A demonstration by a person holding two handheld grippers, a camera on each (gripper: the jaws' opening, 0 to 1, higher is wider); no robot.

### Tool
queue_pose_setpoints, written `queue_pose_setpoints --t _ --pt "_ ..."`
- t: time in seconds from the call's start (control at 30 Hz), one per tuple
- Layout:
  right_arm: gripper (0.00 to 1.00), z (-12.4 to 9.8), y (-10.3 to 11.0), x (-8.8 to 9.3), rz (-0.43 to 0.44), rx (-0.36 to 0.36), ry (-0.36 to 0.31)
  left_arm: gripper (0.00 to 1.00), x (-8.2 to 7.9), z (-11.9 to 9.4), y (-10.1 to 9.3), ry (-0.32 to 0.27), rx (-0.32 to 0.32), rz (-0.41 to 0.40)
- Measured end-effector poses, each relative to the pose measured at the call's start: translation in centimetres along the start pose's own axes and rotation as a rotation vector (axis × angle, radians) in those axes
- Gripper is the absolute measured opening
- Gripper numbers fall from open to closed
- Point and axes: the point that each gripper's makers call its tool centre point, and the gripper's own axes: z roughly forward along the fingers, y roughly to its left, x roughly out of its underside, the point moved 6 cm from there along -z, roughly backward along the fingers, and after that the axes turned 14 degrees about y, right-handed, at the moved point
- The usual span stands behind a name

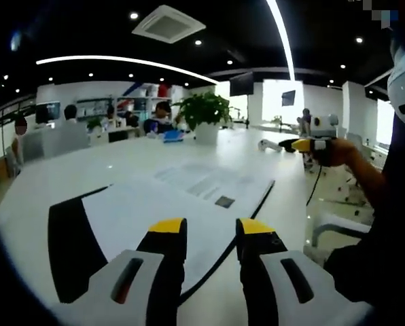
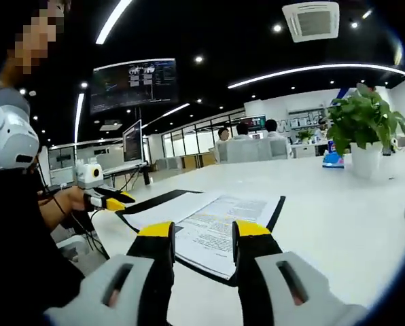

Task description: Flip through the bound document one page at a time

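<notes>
Left gripper view: left gripper [image 1: 210, 227] was open, holding nothing, above bound document [image 1: 189, 197] at frame centre. Right gripper view: right gripper [image 2: 204, 231] open, document lower centre on table [image 2: 325, 197]. Likely pre-grasp; next needs pinching one page edge.

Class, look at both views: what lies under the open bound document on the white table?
A black cover edges the printed pages of the bound document, resting on the white table. Whatever lies beneath the pages is covered.

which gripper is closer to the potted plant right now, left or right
Hard to call; perhaps the right. In the left gripper view, the right gripper is held off the table's far side edge, further up the table toward the potted plant, while the left gripper hovers over the bound document.
</notes>
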Motion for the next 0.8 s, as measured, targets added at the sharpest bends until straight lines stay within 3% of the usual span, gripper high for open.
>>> queue_pose_setpoints --t 0.47,0.73,0.8 --pt "0.32 -0.4 -0.5 1.5 0.025 -0.014 0.039 0.30 -1.1 1.0 -0.8 0.021 0.026 0.026" --pt "0.32 -0.5 -1.0 2.5 0.035 -0.013 0.055 0.32 -3.0 3.4 -2.3 0.101 0.082 0.185" --pt "0.32 -0.7 -1.1 2.7 0.036 -0.012 0.056 0.34 -3.6 4.3 -2.8 0.122 0.124 0.221"
